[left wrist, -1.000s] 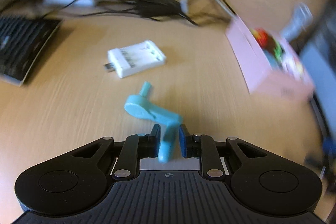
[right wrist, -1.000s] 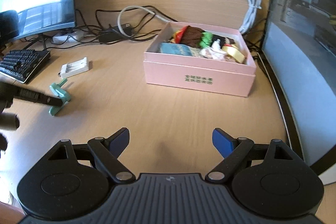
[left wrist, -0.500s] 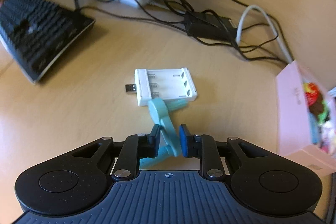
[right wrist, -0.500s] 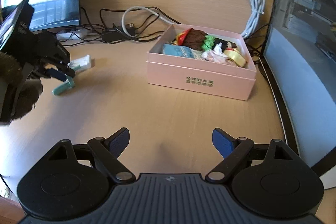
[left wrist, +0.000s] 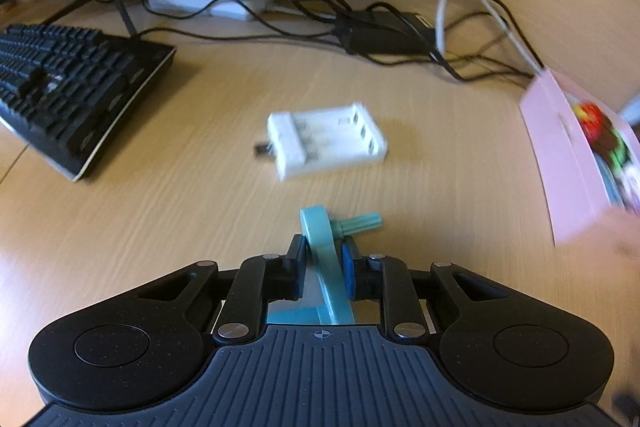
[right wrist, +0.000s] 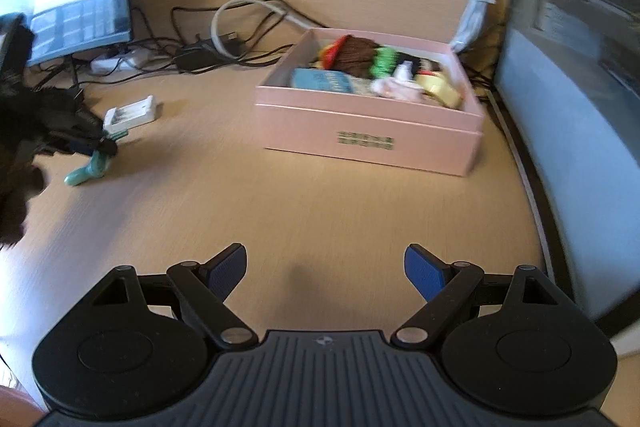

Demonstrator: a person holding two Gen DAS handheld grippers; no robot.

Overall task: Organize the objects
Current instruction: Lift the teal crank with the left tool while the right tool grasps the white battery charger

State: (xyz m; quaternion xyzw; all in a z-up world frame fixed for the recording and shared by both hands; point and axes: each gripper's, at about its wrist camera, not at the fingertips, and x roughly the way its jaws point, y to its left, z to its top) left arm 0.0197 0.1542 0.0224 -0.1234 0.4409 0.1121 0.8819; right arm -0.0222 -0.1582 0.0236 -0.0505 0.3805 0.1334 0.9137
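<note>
Left gripper [left wrist: 323, 269] stays clamped on the teal plastic crank [left wrist: 325, 267], the pads pinching its flat arm on both sides; the crank's rounded head and ribbed peg stick out past the fingertips, its lower end runs back under the gripper body. Against half a second ago the crank sits clear of the white battery charger [left wrist: 326, 139], which then lay touching its head in the left wrist view; now bare desk [left wrist: 160, 211] shows between them. From the right wrist view the crank's lower end is at or just above the desk; contact cannot be told. The pink box [right wrist: 372, 129] has swung further into the left view's right edge, blurred. Black keyboard [left wrist: 68, 87] and cable tangle [left wrist: 384, 35] lie beyond the charger. Right gripper [right wrist: 325, 269] hovers over bare desk in front of the pink box, fingers spread wide, holding nothing, much as before.
</note>
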